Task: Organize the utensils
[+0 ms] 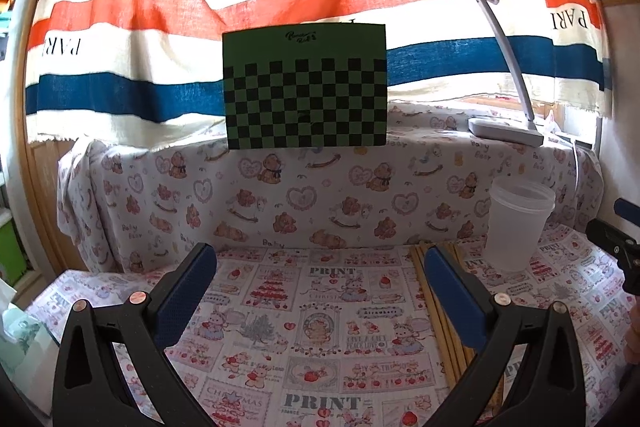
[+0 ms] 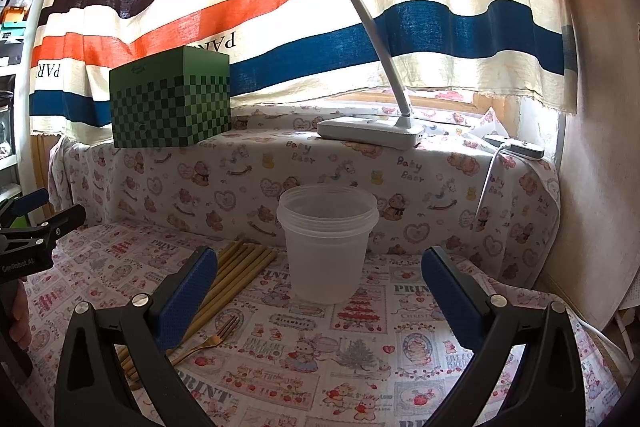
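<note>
A translucent plastic cup (image 2: 327, 245) stands upright on the patterned tablecloth, straight ahead of my right gripper (image 2: 319, 281), which is open with nothing between its fingers. A bundle of wooden chopsticks (image 2: 236, 269) lies left of the cup, partly behind my right gripper's left finger. A gold fork (image 2: 208, 341) rests in front of them. In the left wrist view the cup (image 1: 518, 227) is at the right and the chopsticks (image 1: 440, 311) run under my open left gripper's (image 1: 320, 287) right finger. Each gripper shows at the edge of the other's view.
A raised ledge covered in bear-print cloth runs along the back, carrying a green checkered box (image 1: 306, 87) and a white desk lamp (image 2: 372, 129). A striped curtain hangs behind. A white cable (image 2: 486, 187) drops down the ledge at the right, near a wall.
</note>
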The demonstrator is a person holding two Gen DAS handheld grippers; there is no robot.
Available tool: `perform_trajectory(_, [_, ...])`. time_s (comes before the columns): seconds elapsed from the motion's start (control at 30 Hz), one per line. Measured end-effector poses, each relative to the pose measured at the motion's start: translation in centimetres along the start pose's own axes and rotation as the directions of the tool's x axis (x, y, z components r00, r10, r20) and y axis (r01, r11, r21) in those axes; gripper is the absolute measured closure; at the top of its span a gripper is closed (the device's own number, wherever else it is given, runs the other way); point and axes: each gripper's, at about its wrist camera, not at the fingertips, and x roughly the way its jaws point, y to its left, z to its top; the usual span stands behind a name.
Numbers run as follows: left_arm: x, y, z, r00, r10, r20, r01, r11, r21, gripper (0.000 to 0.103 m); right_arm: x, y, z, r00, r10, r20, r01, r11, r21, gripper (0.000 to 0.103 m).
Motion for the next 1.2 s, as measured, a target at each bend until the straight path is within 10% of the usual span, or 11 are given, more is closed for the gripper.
perform_trajectory(1.2, [-1.7,-0.2,0.4,0.994,0.041,0.100,-0.047,0.997,0.054,0.000,-0.3,0.1,-0.1,0.998,-0.058,-0.004,0.058,0.998,0.018,0.000])
